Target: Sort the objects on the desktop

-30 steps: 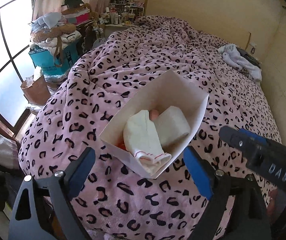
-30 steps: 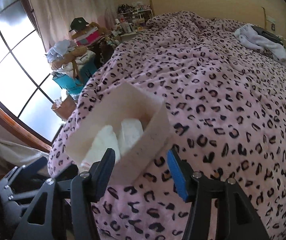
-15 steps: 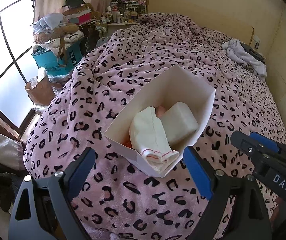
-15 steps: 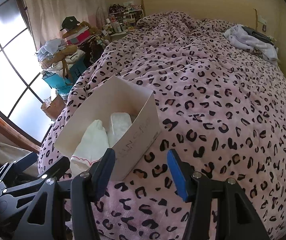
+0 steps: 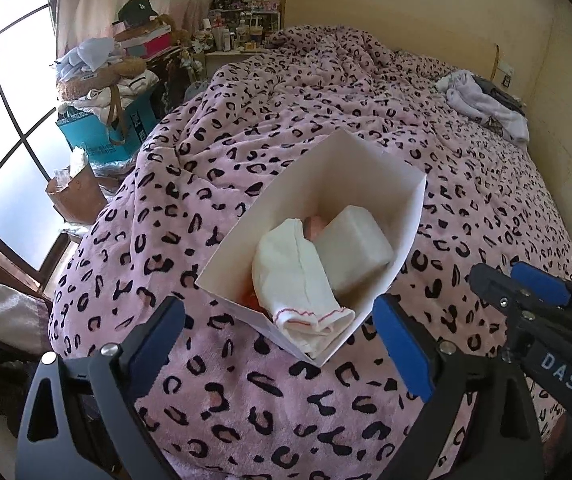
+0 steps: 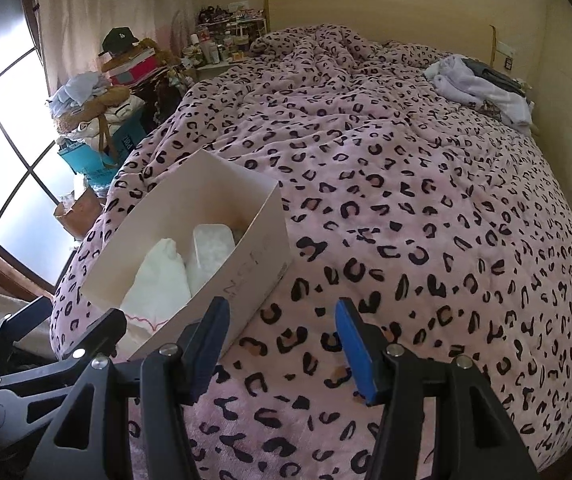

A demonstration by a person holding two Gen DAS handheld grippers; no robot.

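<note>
We see a white cardboard box [image 5: 328, 184] resting on a bed covered by a pink leopard-print blanket [image 5: 326, 92]. Inside the box lie a folded white cloth [image 5: 294, 276] with red stitching, its end draped over the near rim, and a white block [image 5: 352, 246] touching it. Our left claw [image 5: 282, 340] hangs spread wide and empty at the box's near corner. Our right claw [image 6: 282, 344] is also spread and empty, just right of the box. Piled laundry [image 6: 482, 84] sits at the bed's far corner.

Leopard-print pink blanket [image 6: 406, 200], white box [image 6: 246, 256] near edge, clothes pile [image 6: 482, 80] far corner
</note>
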